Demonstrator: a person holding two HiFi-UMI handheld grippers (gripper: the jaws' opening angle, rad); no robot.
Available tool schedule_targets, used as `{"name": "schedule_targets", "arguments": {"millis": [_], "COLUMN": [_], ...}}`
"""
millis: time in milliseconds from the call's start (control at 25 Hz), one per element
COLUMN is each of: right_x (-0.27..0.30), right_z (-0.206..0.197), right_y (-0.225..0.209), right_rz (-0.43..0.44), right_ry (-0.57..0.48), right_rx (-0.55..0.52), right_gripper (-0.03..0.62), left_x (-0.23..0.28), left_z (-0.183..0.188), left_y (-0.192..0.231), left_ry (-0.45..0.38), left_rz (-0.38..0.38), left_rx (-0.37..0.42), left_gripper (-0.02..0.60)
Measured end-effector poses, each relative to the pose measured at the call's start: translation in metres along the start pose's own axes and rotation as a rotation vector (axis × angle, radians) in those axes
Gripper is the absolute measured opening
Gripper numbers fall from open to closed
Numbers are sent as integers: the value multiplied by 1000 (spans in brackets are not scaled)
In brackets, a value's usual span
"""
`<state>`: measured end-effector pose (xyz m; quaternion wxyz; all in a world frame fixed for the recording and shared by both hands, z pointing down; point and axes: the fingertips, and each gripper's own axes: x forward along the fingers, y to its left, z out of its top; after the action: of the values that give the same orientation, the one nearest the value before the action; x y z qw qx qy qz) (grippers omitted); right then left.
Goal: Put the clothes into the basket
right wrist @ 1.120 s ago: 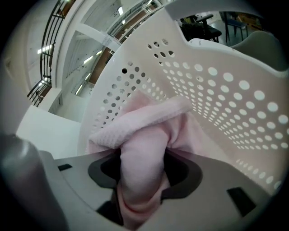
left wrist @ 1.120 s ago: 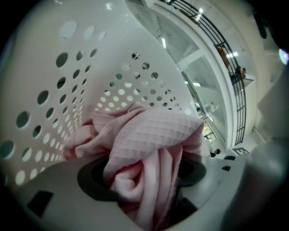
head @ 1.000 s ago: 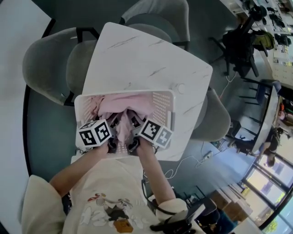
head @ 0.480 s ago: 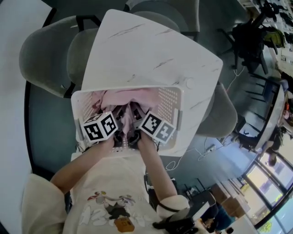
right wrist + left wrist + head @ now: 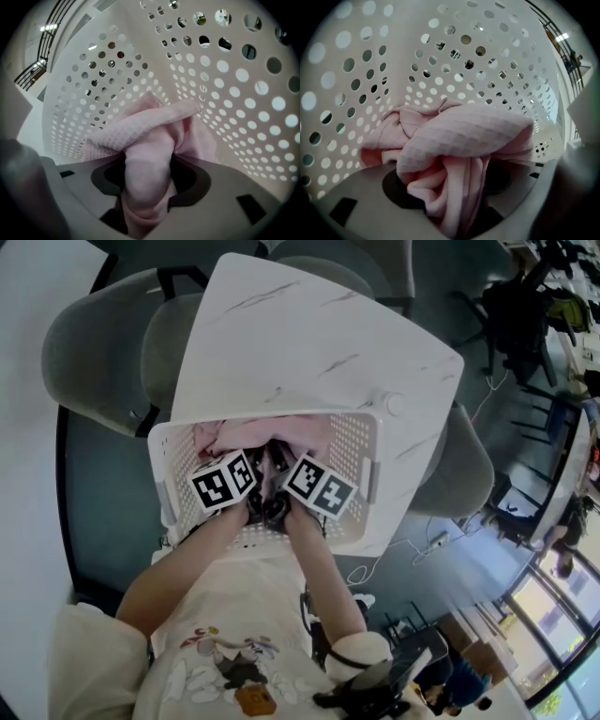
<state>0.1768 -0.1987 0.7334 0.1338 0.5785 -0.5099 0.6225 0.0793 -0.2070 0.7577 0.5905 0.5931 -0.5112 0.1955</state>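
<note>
Cloth (image 5: 464,136) clamped btwn jaws of L gripper (image 5: 454,204) & R gripper (image 5: 145,201), inside basket (image 5: 357,440).

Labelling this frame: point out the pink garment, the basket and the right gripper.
pink garment (image 5: 464,136), left gripper view, bunched waffle fold.
basket (image 5: 352,442), head view, perforated side wall.
right gripper (image 5: 147,187), right gripper view, midway between jaws.

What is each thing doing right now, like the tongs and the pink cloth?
Pink waffle-knit cloth: bunched up, down inside the basket, pinched by both tongs.
White plastic basket with round holes: upright at the table's near edge, holding the cloth.
Left tongs: shut on the cloth.
Right tongs: shut on the cloth.
White marble-look table: carrying the basket.
</note>
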Motion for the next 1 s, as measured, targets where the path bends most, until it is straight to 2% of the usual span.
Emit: {"name": "schedule_targets", "arguments": {"millis": [120,240,400,520,800,1000], "right_x": [-9,-21,-46,-64,-96,-116], "right_z": [1,5,10,17,28,28], "right_y": [0,8,14,23,37,48], "right_rz": [-33,-22,8,49,85,124], "right_ry": [-23,-63,-103,-142,-214,-244], "right_rx": [-9,12,50,83,103,131], "right_gripper": [229,229,229,229,229,229], "left_x": [2,2,-8,-30,-82,-107], "left_z": [-2,1,0,6,16,16], "left_y": [2,6,0,-6,-28,-34], "left_ry": [-45,-41,-10,-5,-14,-28], "left_rz": [58,51,17,-11,-141,-179], "left_rx": [36,33,11,-44,-121,-131], "left_gripper": [321,321,322,332,344,344]}}
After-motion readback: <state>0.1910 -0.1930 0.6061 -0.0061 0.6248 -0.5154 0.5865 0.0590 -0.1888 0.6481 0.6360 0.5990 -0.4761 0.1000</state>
